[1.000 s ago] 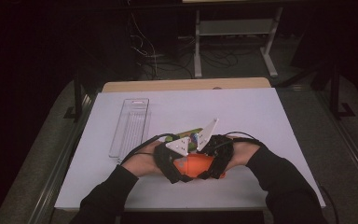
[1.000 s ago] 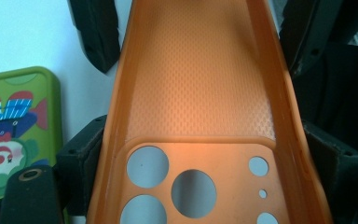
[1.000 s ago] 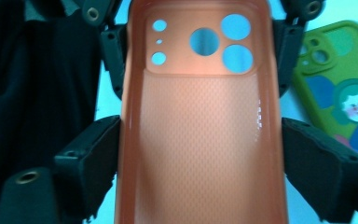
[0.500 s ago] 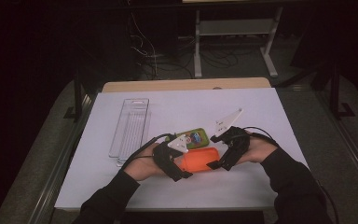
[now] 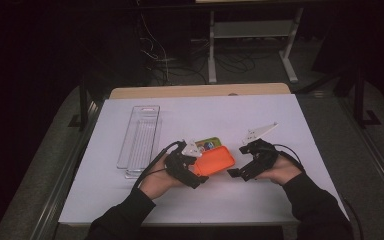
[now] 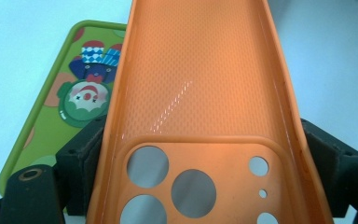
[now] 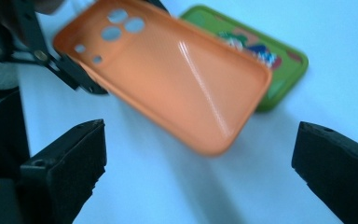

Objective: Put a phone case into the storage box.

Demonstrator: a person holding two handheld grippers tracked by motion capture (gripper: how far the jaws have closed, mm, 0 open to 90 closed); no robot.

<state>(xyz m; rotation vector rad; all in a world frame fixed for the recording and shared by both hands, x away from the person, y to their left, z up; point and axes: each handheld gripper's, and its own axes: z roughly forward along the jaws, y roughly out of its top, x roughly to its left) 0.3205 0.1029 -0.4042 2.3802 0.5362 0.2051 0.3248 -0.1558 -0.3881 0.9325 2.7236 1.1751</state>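
The orange phone case (image 5: 214,160) sits near the middle of the white table (image 5: 300,125), held off the surface by the left gripper (image 5: 192,172), whose jaws clamp its two long side walls at the camera-cutout end; in the left gripper view the case (image 6: 200,84) runs away toward 12 o'clock with a black pad pressed on each flank. The right gripper (image 5: 240,172) stands at 3 o'clock of the case, apart from it, jaws spread wide with nothing between them; they have just been opening, and in the right gripper view the case (image 7: 168,74) hangs clear ahead of both pads. A green patterned case (image 5: 207,144) lies flat on the table at about 11 o'clock of the orange one, partly tucked beneath it. A clear plastic tray (image 5: 140,140) lies well off at 9 to 10 o'clock.

The orange case looks light, thin and flexible, probably a soft shell; its glossy textured inside suggests a slightly slippery surface, and its walls would likely bow under a hard squeeze. It seems tough rather than fragile. The raised side rims give the best purchase; the thick band around the camera holes looks stiffest, so the present hold there seems sound; a second grip would best take the free far end across its width.
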